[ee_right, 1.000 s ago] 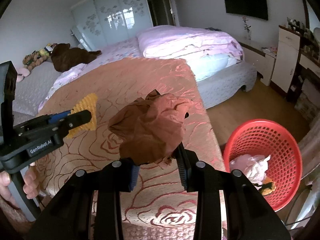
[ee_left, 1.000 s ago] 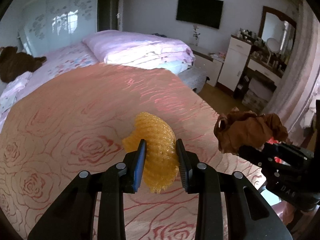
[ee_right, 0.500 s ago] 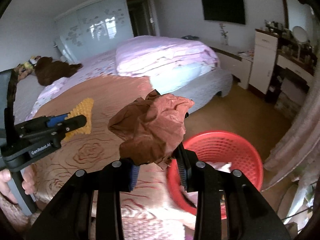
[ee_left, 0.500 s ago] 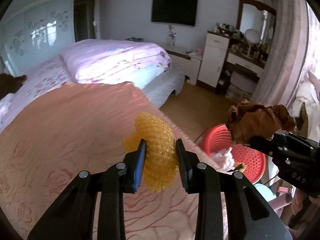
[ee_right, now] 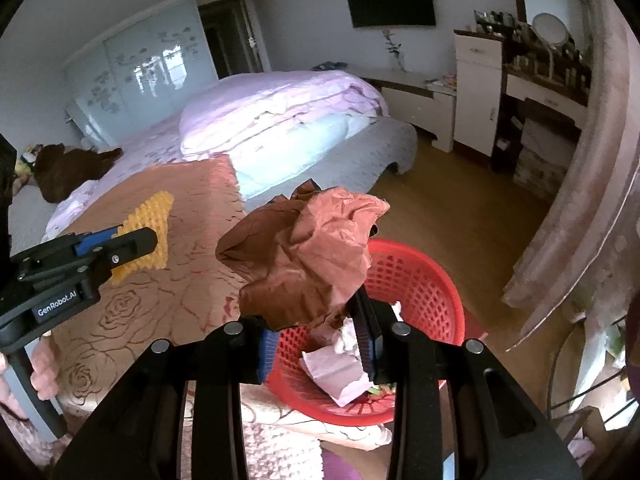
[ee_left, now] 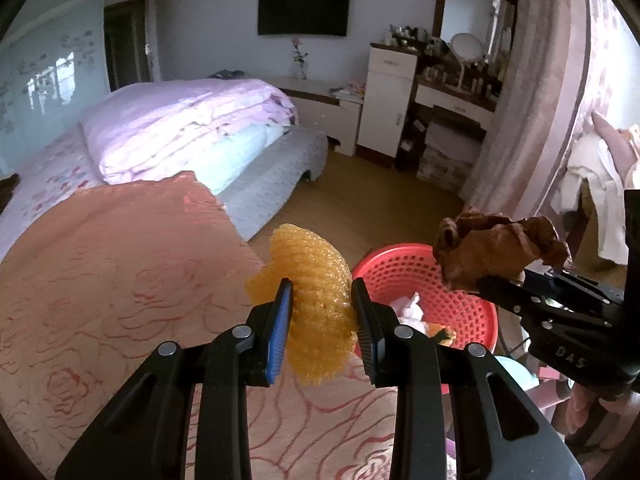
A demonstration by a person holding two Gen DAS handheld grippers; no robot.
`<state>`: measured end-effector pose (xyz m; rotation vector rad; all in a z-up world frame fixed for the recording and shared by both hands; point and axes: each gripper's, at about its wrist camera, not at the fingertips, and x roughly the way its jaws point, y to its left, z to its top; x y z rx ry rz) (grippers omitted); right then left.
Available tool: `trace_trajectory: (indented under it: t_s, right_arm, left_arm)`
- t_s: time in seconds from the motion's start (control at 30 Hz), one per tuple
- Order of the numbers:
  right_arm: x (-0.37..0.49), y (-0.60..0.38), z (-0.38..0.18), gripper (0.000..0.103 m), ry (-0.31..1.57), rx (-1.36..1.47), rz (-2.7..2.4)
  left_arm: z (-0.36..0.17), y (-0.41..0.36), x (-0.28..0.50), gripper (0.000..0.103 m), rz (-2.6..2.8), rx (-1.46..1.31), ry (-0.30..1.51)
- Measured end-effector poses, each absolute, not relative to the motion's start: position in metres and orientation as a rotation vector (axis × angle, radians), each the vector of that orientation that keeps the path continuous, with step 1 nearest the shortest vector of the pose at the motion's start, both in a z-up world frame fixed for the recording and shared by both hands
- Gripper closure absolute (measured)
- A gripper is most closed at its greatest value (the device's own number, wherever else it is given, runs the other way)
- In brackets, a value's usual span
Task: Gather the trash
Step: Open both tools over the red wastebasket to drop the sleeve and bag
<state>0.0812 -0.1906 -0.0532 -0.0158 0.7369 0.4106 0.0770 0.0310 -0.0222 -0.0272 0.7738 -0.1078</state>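
The left gripper is clamped on a yellow piece of honeycomb foam netting, held in the air over the near edge of the bed, which is spread with a pinkish-orange rose-patterned cover. The right gripper pinches a crumpled brown paper bag above a round red plastic mesh basket that stands on the wooden floor just beside the corner of the bed.

Inside the basket lie crumpled white tissue, a pale pink folded wrapper and a small orange and dark scrap. The brown bag hides much of the basket's near side in the right wrist view, and the foam netting covers its left rim in the left wrist view.

On the left gripper's body the white lettering reads "GenRobot.AI"; the right gripper's body shows the letters "DAS". A person's fingers wrap the left gripper's handle.

Farther off, a folded lilac quilt lies across the bed, with a brown plush toy near the far edge. A black wall television, a white bedside cabinet, a dressing table with a round mirror and bottles, and a pink patterned curtain line the far side of the room.
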Motion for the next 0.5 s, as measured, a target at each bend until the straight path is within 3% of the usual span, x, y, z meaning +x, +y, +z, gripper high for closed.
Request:
trace_trajectory:
  t_s: [0.5]
  right_arm:
    - [0.110, -0.215, -0.091, 0.070, 0.863, 0.022, 0.303]
  left_arm:
    - [-0.054, -0.022, 0.122, 0.071, -0.259, -0.006, 0.881]
